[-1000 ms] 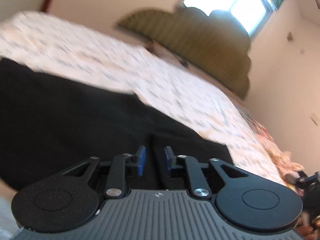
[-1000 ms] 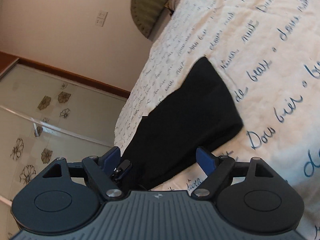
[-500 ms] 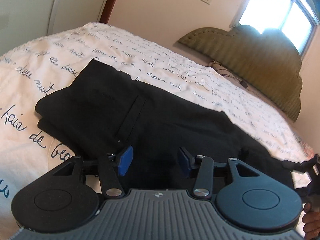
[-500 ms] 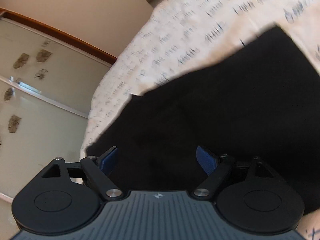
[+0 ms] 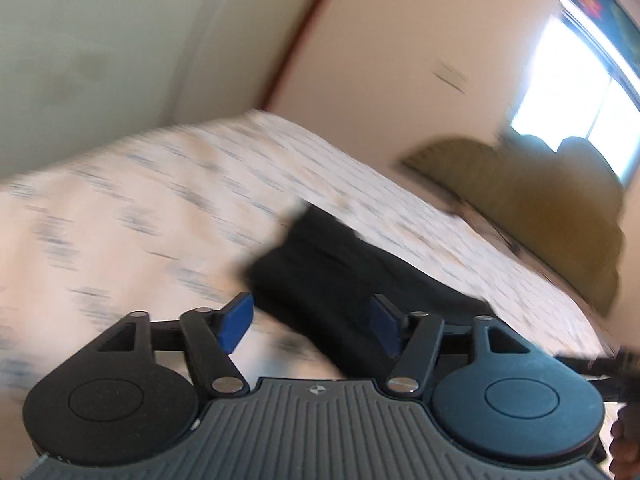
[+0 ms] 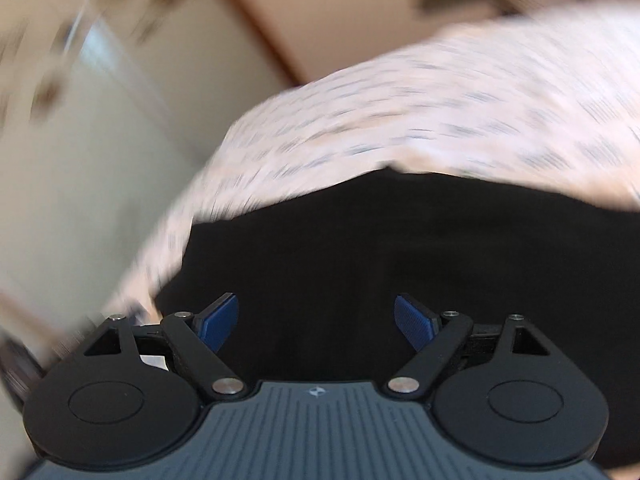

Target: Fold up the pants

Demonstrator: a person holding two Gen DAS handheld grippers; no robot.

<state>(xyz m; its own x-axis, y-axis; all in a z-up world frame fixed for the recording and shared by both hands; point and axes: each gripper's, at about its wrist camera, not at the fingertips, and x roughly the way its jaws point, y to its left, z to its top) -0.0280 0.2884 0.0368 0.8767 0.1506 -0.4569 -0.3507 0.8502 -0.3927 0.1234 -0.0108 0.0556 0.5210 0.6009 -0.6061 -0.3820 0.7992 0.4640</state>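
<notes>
Black pants [image 5: 340,280] lie folded into a compact stack on the bed's white cover with blue script [image 5: 140,208]. My left gripper [image 5: 310,322] hovers at the stack's near left corner; its jaws are opening and the blue pads hold nothing. In the right wrist view the pants [image 6: 400,260] fill the lower half of the picture. My right gripper [image 6: 316,322] stands open above the dark cloth, with only the fabric below in its gap. Both views are blurred by motion.
An olive padded headboard [image 5: 540,208] and a bright window [image 5: 580,100] are at the far right. Pale wardrobe doors [image 6: 60,140] stand beyond the bed's left edge. A person's hand [image 5: 626,440] and the other gripper's black frame [image 5: 592,364] show at the lower right of the left wrist view.
The left gripper's jaws have spread from nearly shut to wide apart, and it has swung left so the pants' end now sits ahead. The right gripper rolled level and moved over the pants.
</notes>
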